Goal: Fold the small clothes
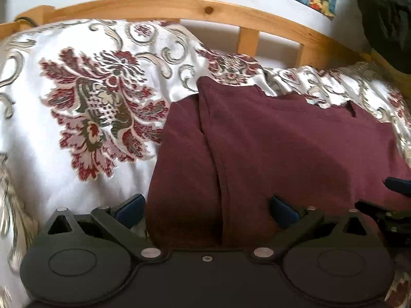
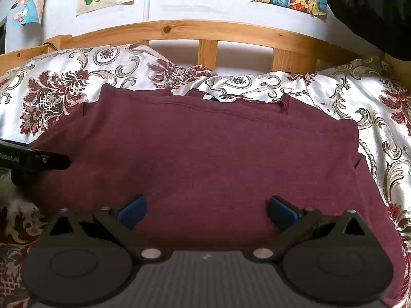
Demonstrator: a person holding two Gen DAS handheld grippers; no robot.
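Ahead of both sets of jaws, the maroon knit garment [image 2: 205, 159] lies spread flat on the white satin bedspread with red floral brocade [image 1: 77, 154]. The left gripper [image 1: 208, 208] stands with jaws wide apart, holding nothing, straddling the garment's near left edge and a lengthwise fold. The right gripper [image 2: 206, 210] is likewise spread, empty, over the near hem. Bare bedspread extends left of the left jaws and right of the right jaws. A curved pine rail [image 2: 205, 29] bounds the far side
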